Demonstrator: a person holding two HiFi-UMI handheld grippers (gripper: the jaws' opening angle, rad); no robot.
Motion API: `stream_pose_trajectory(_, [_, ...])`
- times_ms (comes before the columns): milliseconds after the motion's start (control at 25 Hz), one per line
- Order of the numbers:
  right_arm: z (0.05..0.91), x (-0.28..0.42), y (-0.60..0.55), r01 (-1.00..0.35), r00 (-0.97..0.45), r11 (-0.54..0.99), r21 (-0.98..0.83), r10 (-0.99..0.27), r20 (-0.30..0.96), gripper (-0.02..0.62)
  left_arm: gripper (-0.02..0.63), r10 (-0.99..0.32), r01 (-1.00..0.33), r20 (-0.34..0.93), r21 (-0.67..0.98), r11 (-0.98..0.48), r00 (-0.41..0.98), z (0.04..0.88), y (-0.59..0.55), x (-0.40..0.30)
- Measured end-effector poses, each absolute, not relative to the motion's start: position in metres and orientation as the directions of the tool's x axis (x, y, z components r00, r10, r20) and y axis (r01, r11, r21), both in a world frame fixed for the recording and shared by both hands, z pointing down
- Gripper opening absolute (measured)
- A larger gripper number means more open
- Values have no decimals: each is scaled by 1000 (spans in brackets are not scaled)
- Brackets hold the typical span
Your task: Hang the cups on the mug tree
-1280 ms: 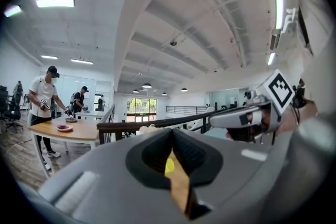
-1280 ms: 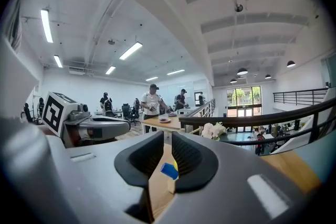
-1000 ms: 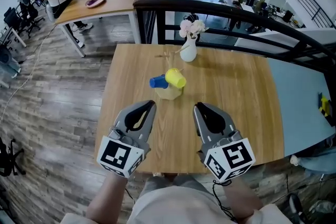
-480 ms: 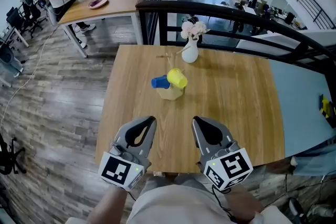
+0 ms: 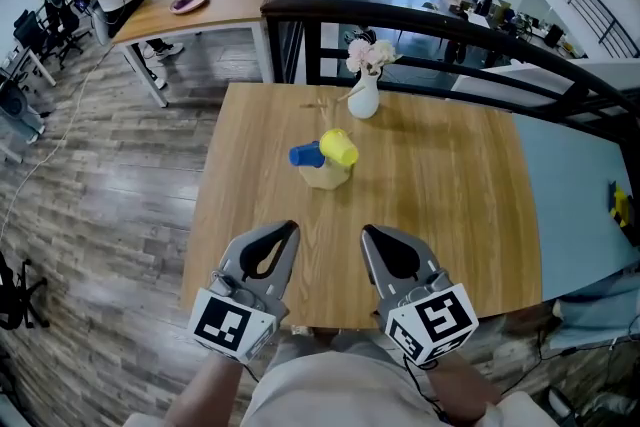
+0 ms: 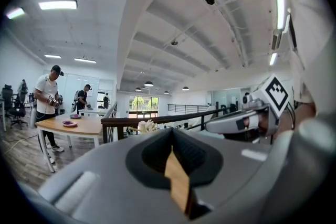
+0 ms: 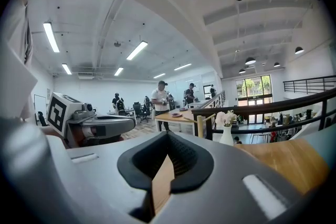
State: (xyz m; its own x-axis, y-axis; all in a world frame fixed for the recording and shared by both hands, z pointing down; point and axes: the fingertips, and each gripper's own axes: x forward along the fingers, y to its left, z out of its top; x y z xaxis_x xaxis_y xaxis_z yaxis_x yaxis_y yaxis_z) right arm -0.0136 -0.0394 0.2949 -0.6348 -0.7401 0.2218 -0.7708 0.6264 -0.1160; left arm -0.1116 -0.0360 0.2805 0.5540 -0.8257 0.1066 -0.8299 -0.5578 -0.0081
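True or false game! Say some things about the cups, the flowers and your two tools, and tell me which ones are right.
1. The yellow cup is on the mug tree. True.
2. The left tool holds the blue cup. False: it is shut and empty; the blue cup is on the mug tree.
3. The vase of flowers stands upright beyond the mug tree. True.
4. The right tool is wide open. False: it is shut, holding nothing.

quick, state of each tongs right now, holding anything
left tongs: closed, holding nothing
right tongs: closed, holding nothing
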Motion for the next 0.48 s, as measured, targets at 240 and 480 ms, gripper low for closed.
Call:
stream_pose_trajectory(240, [285, -9, -39, -778, -627, 619, -109, -752, 202, 0, 2, -812, -815, 94, -14, -580, 576, 273, -35, -102])
stream_pose_trajectory(480, [279, 9, -38, -812, -581, 579, -71, -789, 199, 3, 2, -778, -780, 87, -15, -625, 622, 271, -40, -80])
